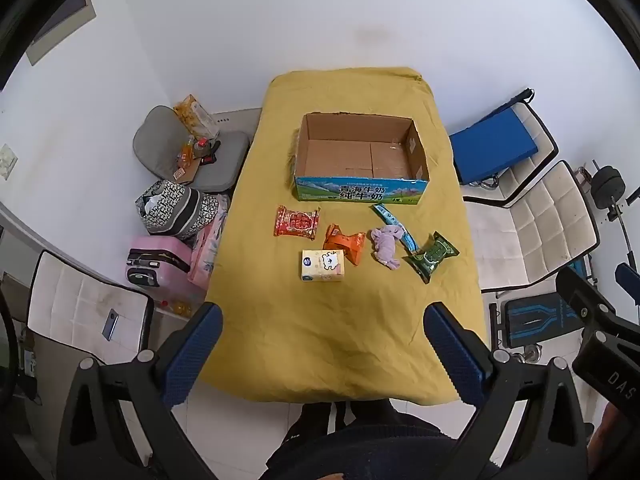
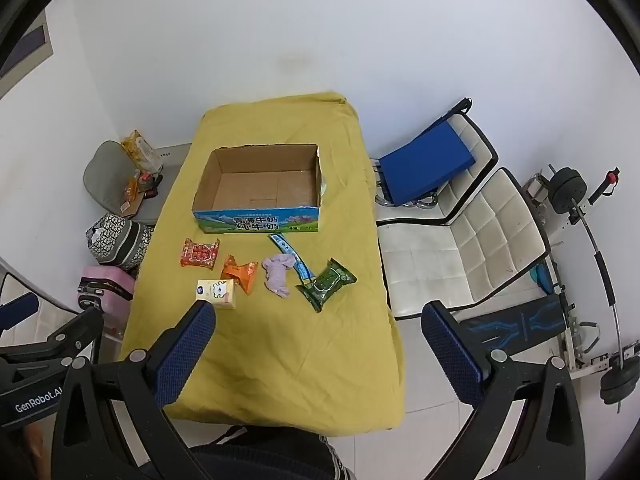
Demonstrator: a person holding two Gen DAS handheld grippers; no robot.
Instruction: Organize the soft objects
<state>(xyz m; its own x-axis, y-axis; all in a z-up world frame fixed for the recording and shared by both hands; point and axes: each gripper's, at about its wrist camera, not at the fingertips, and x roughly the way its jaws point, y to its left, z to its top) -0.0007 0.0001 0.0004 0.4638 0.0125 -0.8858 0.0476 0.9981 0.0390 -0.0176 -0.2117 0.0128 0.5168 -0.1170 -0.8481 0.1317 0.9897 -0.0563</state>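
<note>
So, left wrist view: left gripper point(image 1: 322, 344) is hanging over the near end of the yellow-covered table point(image 1: 352, 340), jaws wide apart, nothing between them. Soft items are lying ahead of it in a loose row: red packet point(image 1: 297, 222), orange packet point(image 1: 345, 242), tissue pack point(image 1: 322, 265), purple plush point(image 1: 386, 245), blue stick pack point(image 1: 394, 222), green packet point(image 1: 432, 255). Cardboard box point(image 1: 362, 158) is sitting open and empty just beyond them. Tissue pack is lying nearly dead ahead, closest to this claw, long axis running left-right across the line of approach.

Right wrist view: right gripper point(image 2: 318, 340) is also spread wide and empty, hovering at the table's near right corner. Same row is showing, shifted left; green packet point(image 2: 326, 282) is lying ahead and slightly up-centre, long axis slanting toward the far right. Tissue pack point(image 2: 216, 293) is sitting just past the left finger point(image 2: 186, 354).

Judgement: nothing boxed yet; left takes the tissue pack, right the green packet.
</note>
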